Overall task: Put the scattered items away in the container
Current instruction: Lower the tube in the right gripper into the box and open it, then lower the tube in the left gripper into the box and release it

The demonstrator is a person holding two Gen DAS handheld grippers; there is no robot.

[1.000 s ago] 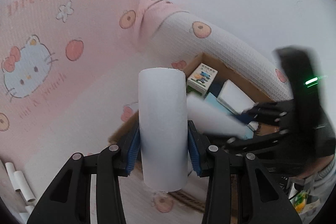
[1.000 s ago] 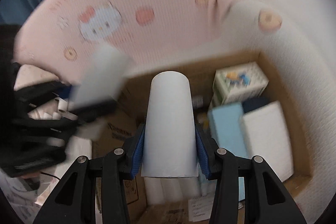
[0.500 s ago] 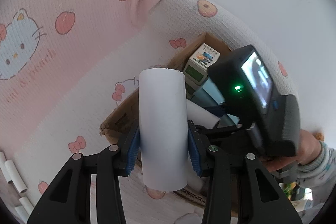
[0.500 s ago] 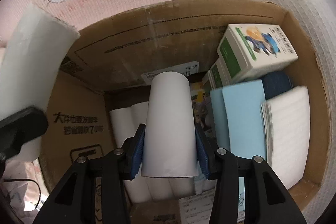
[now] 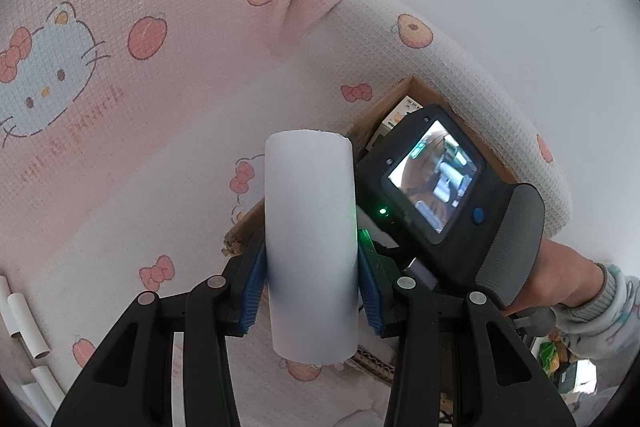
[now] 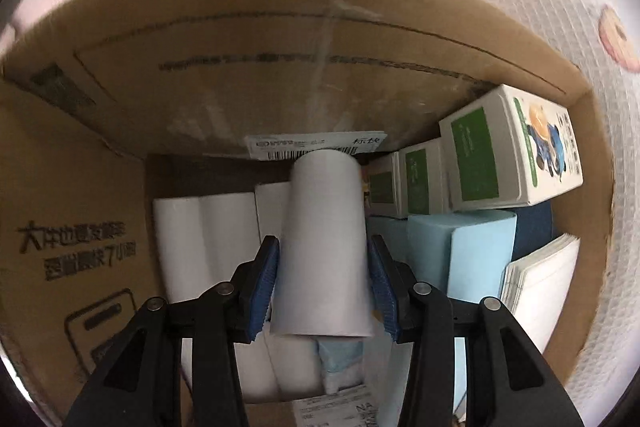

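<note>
My left gripper (image 5: 311,287) is shut on a white paper tube (image 5: 311,239), held upright over the pink patterned bedding, just left of the cardboard box (image 5: 384,107). My right gripper (image 6: 325,283) is shut on a second white paper tube (image 6: 325,239) and points steeply down inside the cardboard box (image 6: 280,59). Under it lie several white tubes (image 6: 208,247) side by side on the box floor. In the left wrist view the right hand-held unit (image 5: 444,187) with its lit screen covers most of the box.
Green-and-white cartons (image 6: 508,155), pale blue packs (image 6: 460,251) and a stack of white paper (image 6: 536,283) fill the box's right half. More white tubes (image 5: 24,323) lie on the bedding at the left edge. A person's hand and sleeve (image 5: 580,291) hold the right unit.
The right gripper has dropped with its tube from above the box rim down into the box. The left gripper with its tube has shifted slightly and rolled a little.
</note>
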